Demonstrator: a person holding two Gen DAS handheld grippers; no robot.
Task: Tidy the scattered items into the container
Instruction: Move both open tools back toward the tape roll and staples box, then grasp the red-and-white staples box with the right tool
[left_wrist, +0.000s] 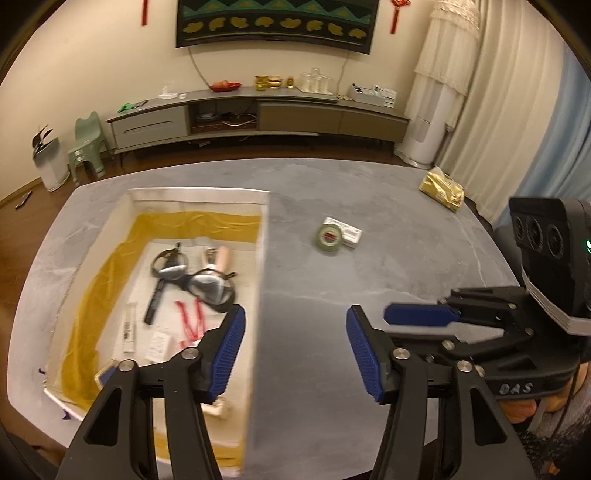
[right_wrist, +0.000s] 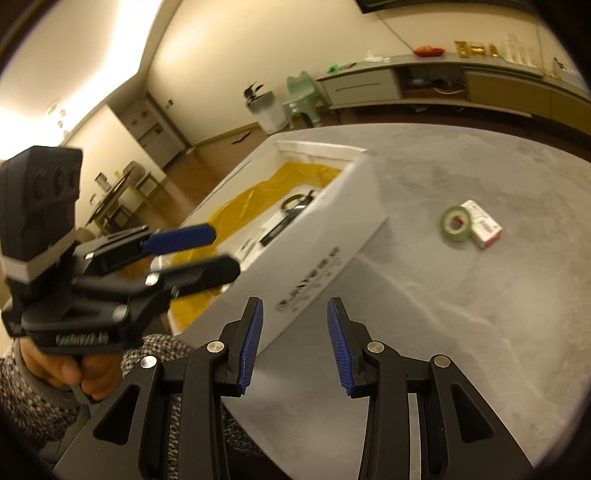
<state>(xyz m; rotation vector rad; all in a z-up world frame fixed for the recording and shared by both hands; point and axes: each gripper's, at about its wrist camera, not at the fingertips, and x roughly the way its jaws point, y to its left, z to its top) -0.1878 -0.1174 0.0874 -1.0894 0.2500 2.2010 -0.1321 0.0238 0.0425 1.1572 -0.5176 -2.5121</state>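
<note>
The white box (left_wrist: 258, 280), lined with yellow cloth (left_wrist: 85, 314), stands on the left of the grey table (left_wrist: 406, 258). Inside it lie dark goggles (left_wrist: 201, 284), a black pen (left_wrist: 157, 297), red strips (left_wrist: 190, 321) and small white items. My left gripper (left_wrist: 295, 350) is open and empty above the box's right wall, one finger over the inside. A green tape roll (left_wrist: 328, 238) leans on a small white carton (left_wrist: 350, 232) mid-table. The tape roll (right_wrist: 456, 223) and carton (right_wrist: 487, 224) lie well ahead of my right gripper (right_wrist: 295, 347), which is open and empty above bare table beside the box (right_wrist: 314, 258).
A gold foil packet (left_wrist: 441, 188) lies near the table's far right edge. The right gripper (left_wrist: 391, 326) hovers close to my left one, and the left gripper (right_wrist: 225, 251) shows above the box's near end. A hand and knit sleeve (right_wrist: 44, 384) are at the lower left.
</note>
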